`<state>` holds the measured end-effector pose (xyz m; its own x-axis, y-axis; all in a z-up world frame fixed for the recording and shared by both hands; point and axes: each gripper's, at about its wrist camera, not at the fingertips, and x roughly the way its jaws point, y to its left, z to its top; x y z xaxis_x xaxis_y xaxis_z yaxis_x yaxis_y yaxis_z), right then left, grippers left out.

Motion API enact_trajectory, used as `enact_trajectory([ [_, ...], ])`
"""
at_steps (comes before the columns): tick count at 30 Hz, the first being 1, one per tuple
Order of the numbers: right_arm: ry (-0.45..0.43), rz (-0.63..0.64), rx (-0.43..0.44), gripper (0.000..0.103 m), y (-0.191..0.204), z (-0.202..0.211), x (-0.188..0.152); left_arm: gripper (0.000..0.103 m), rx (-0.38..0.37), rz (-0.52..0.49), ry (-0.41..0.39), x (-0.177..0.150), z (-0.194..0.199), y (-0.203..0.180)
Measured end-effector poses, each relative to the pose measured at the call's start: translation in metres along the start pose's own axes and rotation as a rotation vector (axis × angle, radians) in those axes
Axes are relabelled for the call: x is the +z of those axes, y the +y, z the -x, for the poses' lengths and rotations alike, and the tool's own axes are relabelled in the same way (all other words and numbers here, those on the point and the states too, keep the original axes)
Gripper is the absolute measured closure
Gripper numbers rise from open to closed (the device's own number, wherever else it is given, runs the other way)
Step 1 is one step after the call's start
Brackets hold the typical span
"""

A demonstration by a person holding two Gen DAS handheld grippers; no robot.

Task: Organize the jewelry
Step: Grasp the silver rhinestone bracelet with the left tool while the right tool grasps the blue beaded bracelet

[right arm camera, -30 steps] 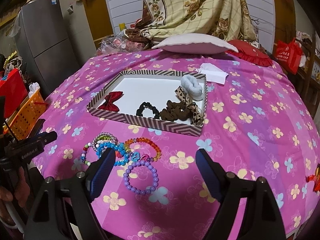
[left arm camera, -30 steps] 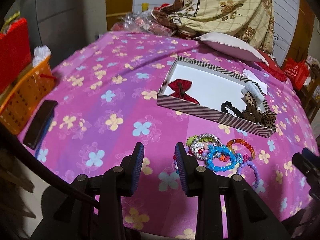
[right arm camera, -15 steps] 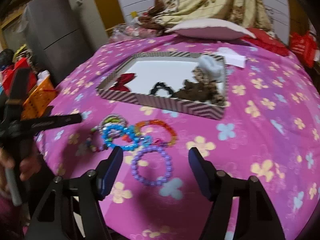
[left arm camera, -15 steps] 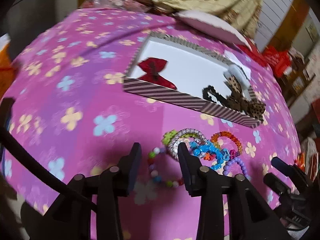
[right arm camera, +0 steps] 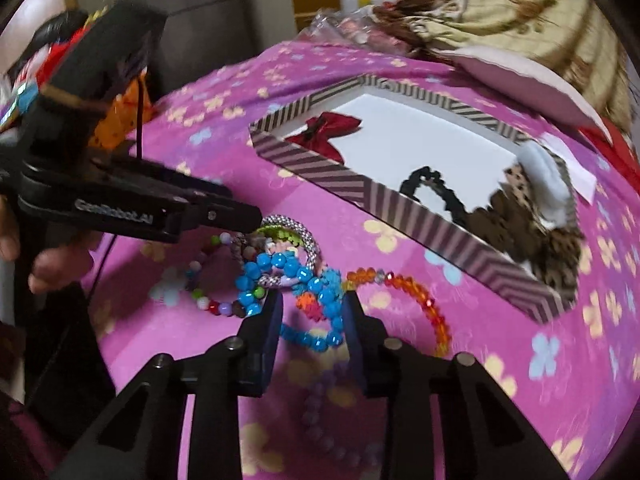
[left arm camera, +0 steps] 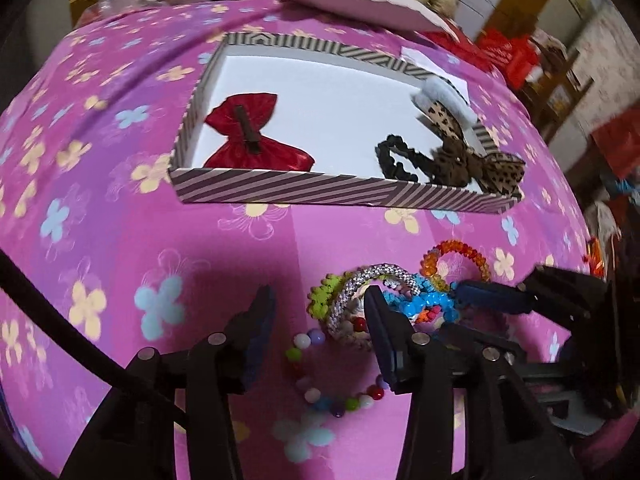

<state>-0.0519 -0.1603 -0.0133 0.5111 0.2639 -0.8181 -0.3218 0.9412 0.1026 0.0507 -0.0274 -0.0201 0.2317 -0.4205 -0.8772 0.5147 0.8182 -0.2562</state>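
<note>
Left gripper [left arm camera: 320, 328]: jaws have just been opening and are standing wide, nothing clamped. A multicolour round-bead bracelet [left arm camera: 320, 392] is lying on the pink flowered bedspread [left arm camera: 120, 220] between and just below its fingers; the right finger's tip is sitting against a silver woven-mesh bangle [left arm camera: 360, 292], whether touching I cannot tell.

Right gripper [right arm camera: 310, 312]: jaws have just been closing and are standing narrow around a glossy blue bead bracelet [right arm camera: 316, 338], which is looping between the pads. Pads look close to the beads; actual pressing contact cannot be told from the blurred view.

An orange faceted bead bracelet [right arm camera: 420, 300] is lying just right of the right finger; a lilac round-bead bracelet [right arm camera: 320, 412] is lying under the jaws, blurred.

Beyond both sets of fingertips a shallow striped cardboard box [left arm camera: 320, 192], white inside, is holding a red satin bow clip [left arm camera: 252, 136], a black crinkled scrunchie [left arm camera: 396, 160], a leopard-print fabric bow [left arm camera: 460, 152] and a pale fluffy scrunchie [left arm camera: 440, 96].
</note>
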Motion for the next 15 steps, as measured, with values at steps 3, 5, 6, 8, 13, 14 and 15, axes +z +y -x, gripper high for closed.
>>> enact_trajectory([
  [3,0.027,0.055,-0.012,0.076,0.002,-0.012,0.005,0.062,-0.011,-0.019,0.018,0.003,-0.006,0.003],
  [5,0.043,0.065,-0.010,0.079,0.000,-0.017,0.006,0.061,-0.016,-0.027,0.029,0.005,-0.010,0.005],
  [6,0.042,0.068,-0.009,0.081,0.000,-0.019,0.006,0.061,-0.015,-0.035,0.032,0.006,-0.011,0.004],
  [8,0.036,0.062,-0.003,0.085,-0.002,-0.016,0.005,0.060,-0.010,-0.067,0.037,0.007,-0.015,0.001],
  [13,0.006,0.021,-0.001,0.093,-0.009,-0.001,-0.002,0.060,0.019,-0.118,0.041,0.011,-0.024,-0.010],
  [14,0.006,0.018,-0.003,0.093,-0.009,0.000,-0.003,0.060,0.028,-0.129,0.040,0.012,-0.025,-0.012],
  [15,0.002,0.012,-0.008,0.093,-0.010,0.003,-0.005,0.060,0.035,-0.139,0.039,0.013,-0.026,-0.013],
])
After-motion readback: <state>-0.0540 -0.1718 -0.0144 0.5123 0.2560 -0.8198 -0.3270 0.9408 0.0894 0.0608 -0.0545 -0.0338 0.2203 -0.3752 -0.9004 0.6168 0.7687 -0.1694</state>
